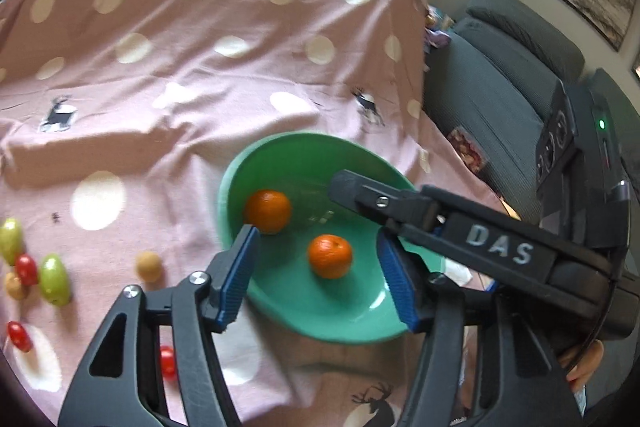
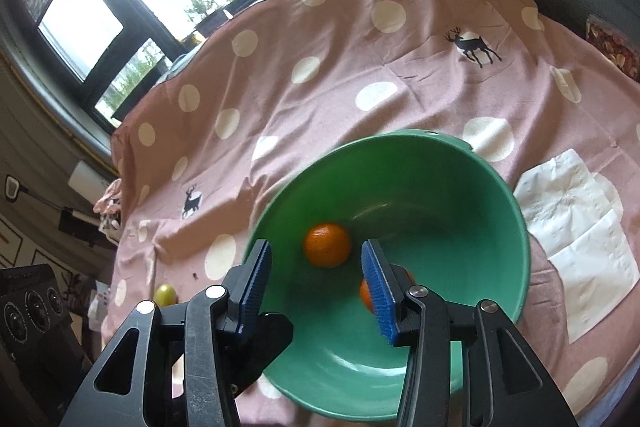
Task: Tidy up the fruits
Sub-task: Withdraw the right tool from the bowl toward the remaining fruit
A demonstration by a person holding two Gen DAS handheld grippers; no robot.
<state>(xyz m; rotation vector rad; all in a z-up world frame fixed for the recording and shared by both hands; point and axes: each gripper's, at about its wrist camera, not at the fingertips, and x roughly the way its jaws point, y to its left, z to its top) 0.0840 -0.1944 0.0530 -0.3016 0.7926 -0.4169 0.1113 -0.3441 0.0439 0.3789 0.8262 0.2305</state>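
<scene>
Pink cloth (image 1: 168,131) with white dots and small deer covers the surface, windows behind it and a grey sofa (image 1: 492,75) at the right. On it stands a green bowl (image 1: 288,155) holding two oranges – one (image 1: 267,211) nearer the far wall, the other (image 1: 330,255) closer in. The left gripper (image 1: 320,275) hangs above the bowl, jaws spread, nothing between them; the right gripper (image 2: 316,279) hangs there too, released and empty. Left of the bowl lie green grapes (image 1: 54,279), cherry tomatoes (image 1: 26,269) and a small brown fruit (image 1: 149,266) – white tissue (image 2: 580,239) lies at the bowl's right
</scene>
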